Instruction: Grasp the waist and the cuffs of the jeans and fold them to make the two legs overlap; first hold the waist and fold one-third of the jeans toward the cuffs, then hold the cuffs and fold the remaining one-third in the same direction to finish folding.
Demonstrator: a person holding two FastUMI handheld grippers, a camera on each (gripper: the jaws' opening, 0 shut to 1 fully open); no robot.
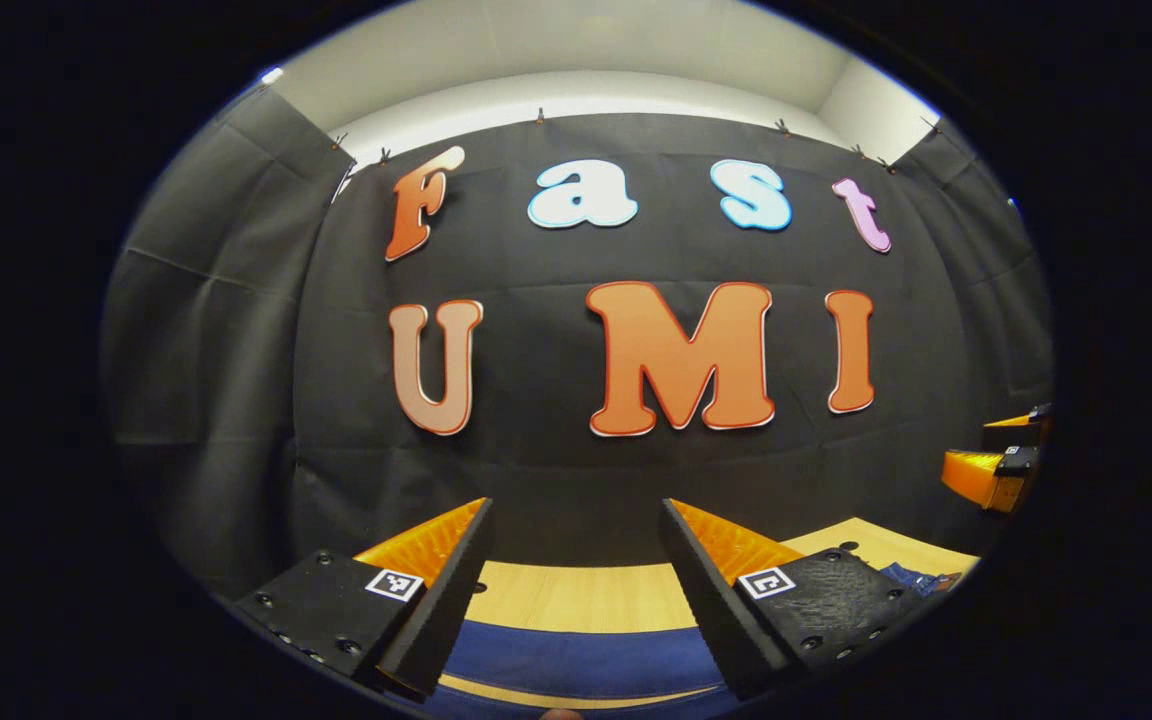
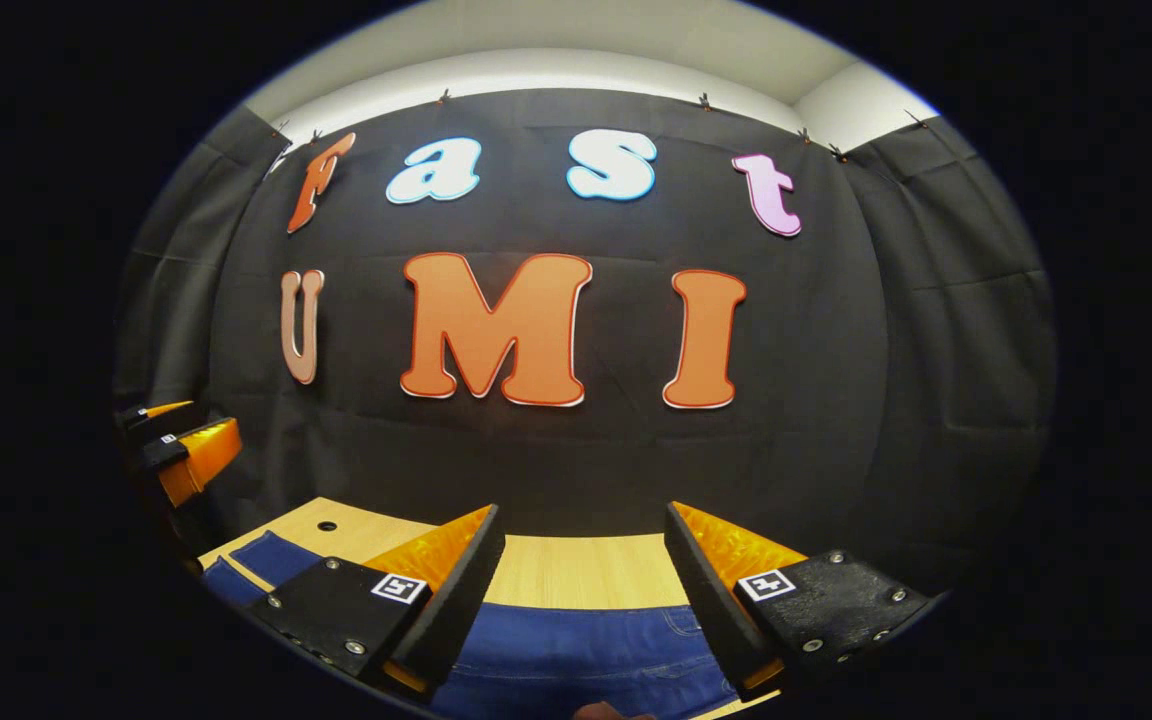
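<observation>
The blue jeans (image 1: 576,660) lie flat on the wooden table (image 1: 576,595), low in the left gripper view. My left gripper (image 1: 576,510) hovers above them, open, nothing between its fingers. A bit of the jeans' waist shows at the right edge (image 1: 911,577), and my right gripper (image 1: 996,470) hangs farther right. In the right gripper view the jeans (image 2: 576,650) show seam stitching and spread left to a leg (image 2: 271,555). My right gripper (image 2: 584,510) is open above them, holding nothing. The left gripper (image 2: 181,450) hangs at the far left, raised off the table.
The booth's black cloth wall (image 1: 576,470) stands close behind the table's far edge. A small round hole (image 2: 326,525) sits in the tabletop (image 2: 576,565) near its far left part. Bare wood lies between the jeans and the wall.
</observation>
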